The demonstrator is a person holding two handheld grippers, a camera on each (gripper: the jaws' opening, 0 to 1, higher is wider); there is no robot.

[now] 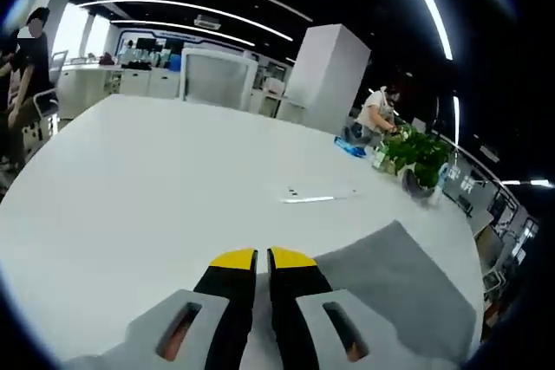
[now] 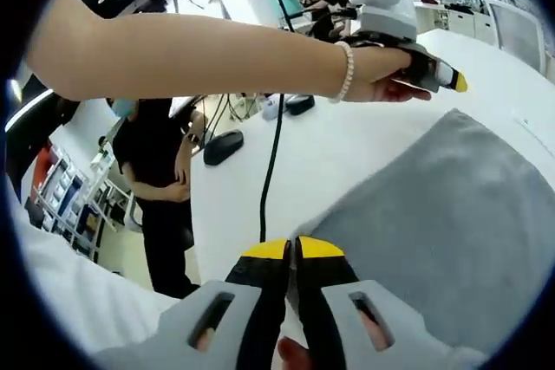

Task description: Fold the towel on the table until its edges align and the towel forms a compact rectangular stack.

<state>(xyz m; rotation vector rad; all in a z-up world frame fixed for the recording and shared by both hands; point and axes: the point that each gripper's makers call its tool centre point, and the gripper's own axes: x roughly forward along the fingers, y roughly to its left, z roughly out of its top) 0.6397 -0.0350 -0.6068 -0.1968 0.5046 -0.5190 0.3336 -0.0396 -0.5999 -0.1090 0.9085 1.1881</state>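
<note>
Grey cloth towel (image 2: 442, 231) is lying flat on the white table (image 1: 156, 179), both yellow-tipped grippers (image 1: 262, 259) (image 2: 291, 249) hovering closed and empty near it, risking a one-sided, skewed fold.

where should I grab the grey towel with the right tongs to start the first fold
Pinch the towel at its near corner, just ahead of the right tongs, coming in low from the table edge side. The towel lies flat and spread, so a corner is probably the easiest part to lift.
</note>
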